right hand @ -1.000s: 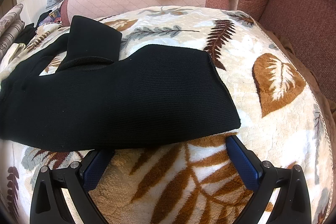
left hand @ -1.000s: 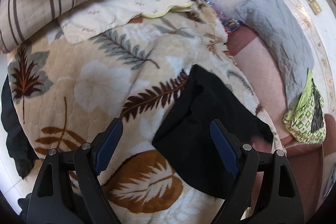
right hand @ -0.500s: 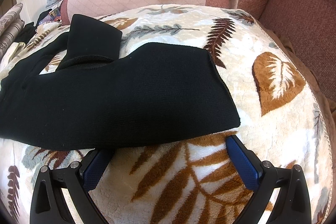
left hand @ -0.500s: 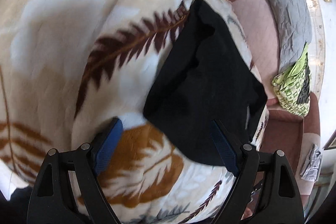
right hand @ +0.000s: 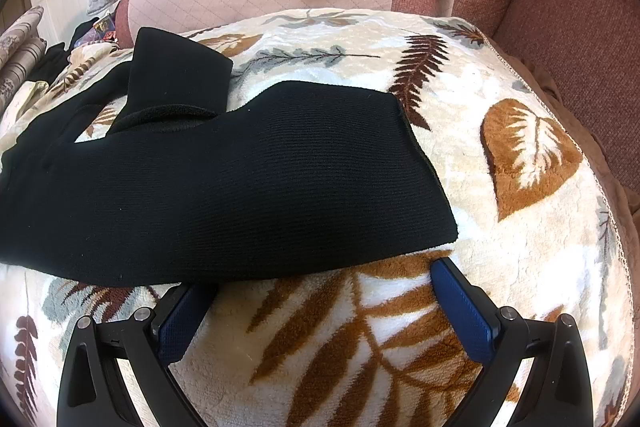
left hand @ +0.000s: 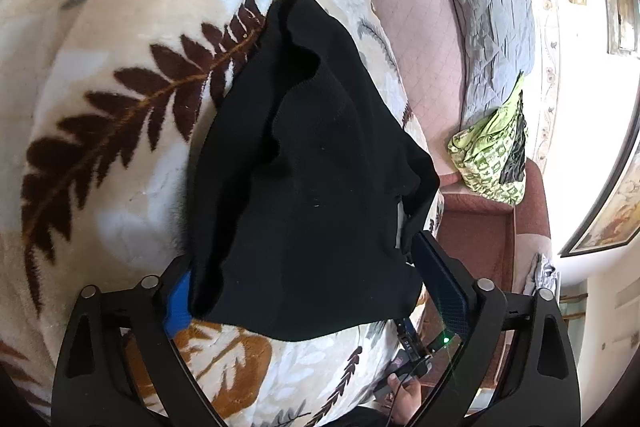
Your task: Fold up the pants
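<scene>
The black pants lie spread on the leaf-patterned blanket, one end bunched between the wide-open jaws of the left gripper, while the right gripper, jaws also apart, sits just beside their near edge.

The left gripper has come down and forward onto the black pants; a second ago it hung above the leaf-print blanket with the striped bedding in sight, now gone from its view; the waist end of the pants, formerly ahead of the fingers, now fills the gap between them, spread wide, and covers part of the left one; the right-wrist view has barely shifted.
</scene>
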`<state>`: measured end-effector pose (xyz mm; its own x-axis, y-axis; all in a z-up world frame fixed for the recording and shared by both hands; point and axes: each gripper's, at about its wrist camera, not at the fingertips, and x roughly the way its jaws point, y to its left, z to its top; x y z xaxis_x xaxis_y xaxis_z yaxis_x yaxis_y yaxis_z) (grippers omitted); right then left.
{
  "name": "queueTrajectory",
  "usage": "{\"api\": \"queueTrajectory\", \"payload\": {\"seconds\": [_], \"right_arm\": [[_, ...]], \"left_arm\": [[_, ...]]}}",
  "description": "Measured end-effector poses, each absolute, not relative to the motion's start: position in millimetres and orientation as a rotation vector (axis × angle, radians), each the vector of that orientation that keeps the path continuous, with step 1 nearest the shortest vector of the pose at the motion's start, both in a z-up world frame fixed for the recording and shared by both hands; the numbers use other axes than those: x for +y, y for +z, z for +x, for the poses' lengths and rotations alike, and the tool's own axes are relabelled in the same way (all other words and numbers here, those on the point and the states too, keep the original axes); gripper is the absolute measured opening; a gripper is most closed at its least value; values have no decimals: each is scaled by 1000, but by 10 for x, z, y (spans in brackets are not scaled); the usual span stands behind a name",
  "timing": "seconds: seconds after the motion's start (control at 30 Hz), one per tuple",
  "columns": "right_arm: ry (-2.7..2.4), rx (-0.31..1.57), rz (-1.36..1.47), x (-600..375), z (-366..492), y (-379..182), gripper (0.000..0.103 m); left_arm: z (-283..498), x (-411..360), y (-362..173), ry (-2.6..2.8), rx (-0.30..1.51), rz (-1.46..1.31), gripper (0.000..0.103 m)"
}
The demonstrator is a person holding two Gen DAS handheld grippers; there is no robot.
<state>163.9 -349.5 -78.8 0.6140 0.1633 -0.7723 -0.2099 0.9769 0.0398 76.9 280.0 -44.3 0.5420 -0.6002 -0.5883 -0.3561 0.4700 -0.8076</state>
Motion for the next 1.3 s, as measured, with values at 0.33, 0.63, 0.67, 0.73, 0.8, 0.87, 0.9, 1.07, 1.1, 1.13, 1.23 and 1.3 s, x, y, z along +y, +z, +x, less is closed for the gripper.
{"api": "queueTrajectory", "payload": {"seconds": [0.33,0.63,0.67,0.73,0.8,0.87,0.9,1.07,1.1,1.13,1.23,1.3], "right_arm": [[214,885,-59,-3489,1640,-788,103],[307,973,2,-3673,1414,-680,102],[322,978,47,-3753,1363,-667,99],[345,969,237,-4034,1311,-580,89],[375,920,529,-4384,1309,-558,89],[379,897,788,-4658,1354,-655,89],[371,893,894,-4754,1387,-731,89],[404,838,1168,-4924,1547,-961,74],[399,840,1171,-4921,1578,-986,66],[393,855,1174,-4904,1605,-1016,58],[372,914,1139,-4815,1705,-1037,44],[365,913,1142,-4828,1723,-1109,38]], "left_arm": [[811,2571,-492,-53,1137,-936,13],[754,2340,-373,47,1123,-680,9],[751,2318,-383,55,1129,-659,9],[748,2261,-388,83,1132,-605,11],[760,2184,-384,114,1134,-545,14],[760,2095,-375,139,1128,-481,15],[763,2058,-370,144,1125,-455,15],[761,2024,-378,154,1112,-418,16],[758,2028,-381,154,1111,-418,16],[763,2020,-382,157,1112,-407,17],[753,1996,-360,172,1112,-392,19],[739,2013,-358,167,1111,-418,19]]}}
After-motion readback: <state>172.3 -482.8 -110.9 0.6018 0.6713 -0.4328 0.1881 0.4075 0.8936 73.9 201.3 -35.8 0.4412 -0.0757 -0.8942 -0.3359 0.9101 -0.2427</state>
